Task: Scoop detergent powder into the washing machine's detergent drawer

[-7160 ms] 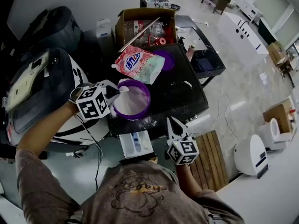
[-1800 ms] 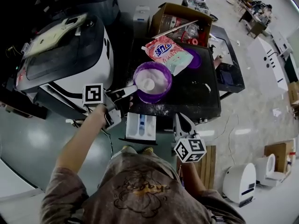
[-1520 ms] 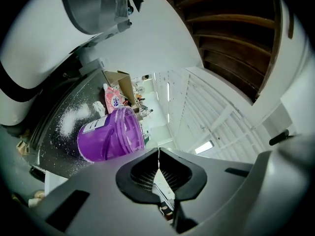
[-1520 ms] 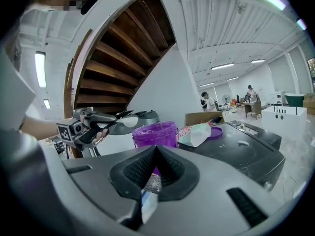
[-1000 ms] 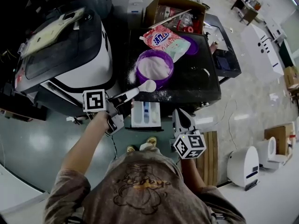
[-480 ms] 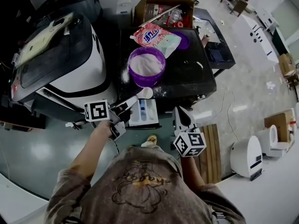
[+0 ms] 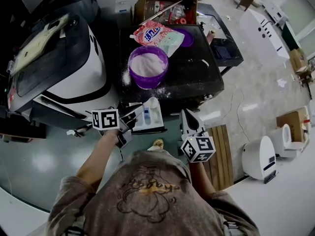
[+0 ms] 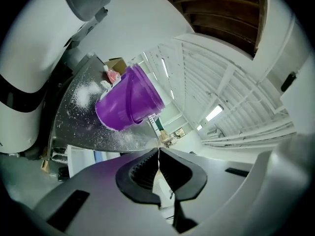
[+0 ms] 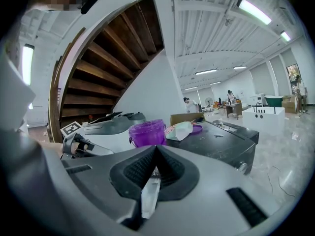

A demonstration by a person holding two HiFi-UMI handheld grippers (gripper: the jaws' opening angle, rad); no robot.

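purple tub stands upright on the black washer top and holds white powder; loose powder is scattered on the top to the tub's left and front. bag lies behind the tub, right against its far rim, with a purple lid partly under the bag's right end and a box further back. drawer is pulled out from the washer's front, below the tub; it is white with a blue insert. left gripper: jaws clenched on the handle of a white scoop; the left gripper view shows the pads pressed together with the white handle pinched low between them. the scoop bowl sits over the far end of the drawer, just beneath the washer's front edge; whether it carries powder cannot be told. right gripper: jaws closed against each other, nothing seen gripped; it is held just right of the drawer, apart from it, tips pointing toward the washer. the right gripper view looks across the top at the tub, bag and lid, with the left gripper at its left side. second machine, white and black, stands left of the washer
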